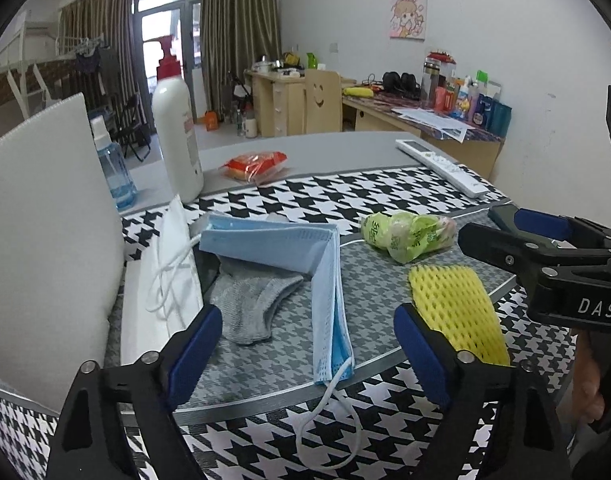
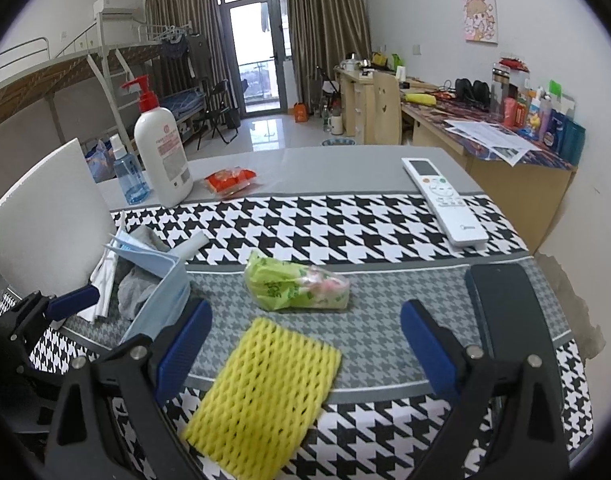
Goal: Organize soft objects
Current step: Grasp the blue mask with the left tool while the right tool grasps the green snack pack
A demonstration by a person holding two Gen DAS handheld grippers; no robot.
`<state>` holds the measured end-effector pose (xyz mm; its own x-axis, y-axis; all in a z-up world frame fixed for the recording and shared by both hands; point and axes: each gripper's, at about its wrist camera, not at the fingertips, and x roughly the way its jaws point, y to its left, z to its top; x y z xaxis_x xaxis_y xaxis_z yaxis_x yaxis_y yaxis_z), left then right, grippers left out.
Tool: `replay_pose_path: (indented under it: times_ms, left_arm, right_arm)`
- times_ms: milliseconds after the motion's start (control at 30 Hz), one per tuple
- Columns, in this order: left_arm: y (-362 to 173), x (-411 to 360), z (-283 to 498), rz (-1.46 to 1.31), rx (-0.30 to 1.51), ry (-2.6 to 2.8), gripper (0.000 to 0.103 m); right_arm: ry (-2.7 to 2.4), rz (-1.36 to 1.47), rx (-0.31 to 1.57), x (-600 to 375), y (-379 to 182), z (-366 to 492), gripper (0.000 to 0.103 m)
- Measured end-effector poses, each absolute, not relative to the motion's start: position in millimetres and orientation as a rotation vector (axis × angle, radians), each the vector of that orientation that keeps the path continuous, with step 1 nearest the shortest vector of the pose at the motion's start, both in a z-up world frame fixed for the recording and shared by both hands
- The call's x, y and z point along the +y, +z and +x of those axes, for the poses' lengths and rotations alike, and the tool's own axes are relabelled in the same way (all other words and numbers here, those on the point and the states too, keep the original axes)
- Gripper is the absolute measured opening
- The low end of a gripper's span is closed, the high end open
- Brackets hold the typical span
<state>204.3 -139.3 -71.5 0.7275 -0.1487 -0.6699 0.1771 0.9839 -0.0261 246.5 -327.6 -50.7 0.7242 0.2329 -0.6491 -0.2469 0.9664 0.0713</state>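
Observation:
A blue face mask lies folded over a grey sock on the houndstooth cloth, with a white mask beside them against a white box. My left gripper is open and empty, just in front of the blue mask. A yellow foam net lies between the fingers of my right gripper, which is open and empty. A green plastic bag lies beyond the net. The right gripper also shows in the left wrist view.
A white pump bottle, a blue spray bottle, an orange snack packet and a white remote lie further back. A dark phone lies by the table's right edge. Desks and a bunk bed stand behind.

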Motion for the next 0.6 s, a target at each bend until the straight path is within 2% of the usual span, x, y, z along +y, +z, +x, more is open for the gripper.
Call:
replay_pose_path:
  times_ms: [133,233,333,533,600]
  left_arm:
    - [-75.8,-140.3,207.5,0.036,0.759,-0.189,0.076]
    - [-76.6,-143.0,207.7,0.039,0.763,-0.197,0.072]
    - [-77.7,-144.7,210.2,0.041,0.777,-0.208,0.064]
    - [-85.7,-143.3,218.5,0.026,0.823,-0.208,0.057]
    - [-86.6,-143.4,219.9,0.022,0.829,-0.206,0.051]
  right_arm:
    - [0.268,-0.035,0.726,-322.9,-52.6,252.4,0.097]
    - [0.275,-0.043,0.743,-319.3,-54.9,257.5,0.097]
    - [0.292,-0.031,0.765,-316.2,-55.3,263.4,0.097]
    - [0.298,-0.061,0.772,-308.0,-55.3,271.7,0.097]
    - [0.301,-0.054,0.787,-307.8,-57.3,275.9,0.097]
